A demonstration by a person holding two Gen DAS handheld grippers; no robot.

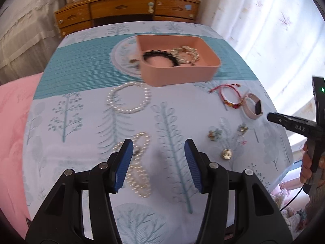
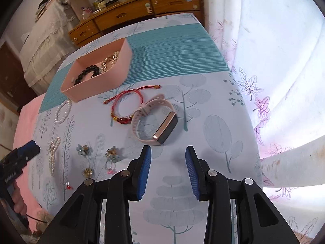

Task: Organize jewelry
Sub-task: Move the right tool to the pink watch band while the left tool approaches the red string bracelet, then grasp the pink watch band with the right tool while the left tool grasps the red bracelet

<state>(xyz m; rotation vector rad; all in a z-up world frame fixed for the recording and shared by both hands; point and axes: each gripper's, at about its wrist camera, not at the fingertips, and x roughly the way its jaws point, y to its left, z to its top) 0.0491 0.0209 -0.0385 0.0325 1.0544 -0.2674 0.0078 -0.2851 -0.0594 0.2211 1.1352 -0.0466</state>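
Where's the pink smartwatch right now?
In the right wrist view the pink smartwatch lies on the bedspread just ahead of the open right gripper, beside the red cord bracelet, outside the pink box.

Left wrist view: steeply down from near above the near-left bedspread (image 1: 85, 65), facing the far dresser (image 1: 121, 8). Right wrist view: same tilt, above the near-right side, rolled so the dresser sits far-left. Shared: pink tray (image 1: 178, 69), red bracelet (image 2: 126, 105), watch (image 2: 156, 122), pearl strands.
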